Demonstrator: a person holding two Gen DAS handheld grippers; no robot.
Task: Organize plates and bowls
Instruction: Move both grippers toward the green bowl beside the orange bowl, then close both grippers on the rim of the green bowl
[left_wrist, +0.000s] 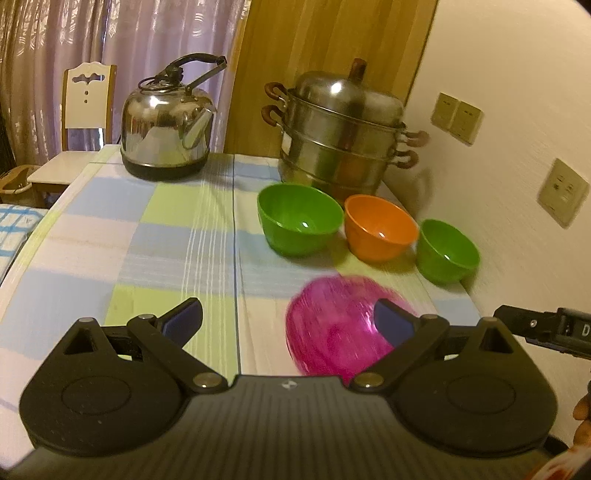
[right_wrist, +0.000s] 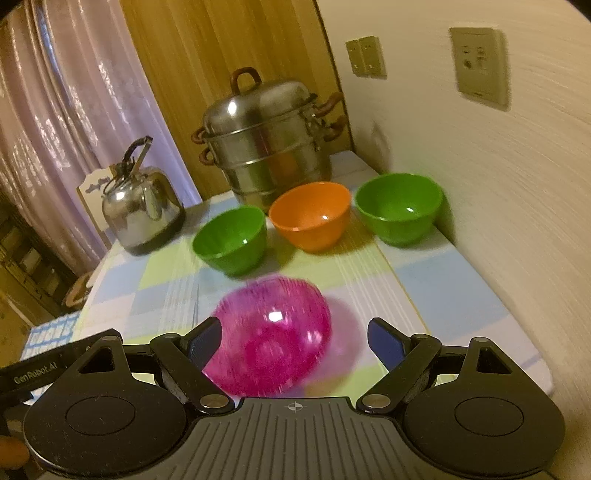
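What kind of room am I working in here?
Likely a home dining or kitchen corner: a steel kettle and a stacked steamer pot stand on a table with a checked cloth, with curtains behind.

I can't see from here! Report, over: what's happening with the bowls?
Both hand-held grippers open: left, right. Translucent pink plastic bowl blurred, ungripped. Nothing blocking.

Obstacles and free room. A kettle and a steamer pot block the table's far edge. Three bowls, green, orange and green, line the wall-side edge, with a pink bowl nearer. The cloth toward the opposite edge lies open.
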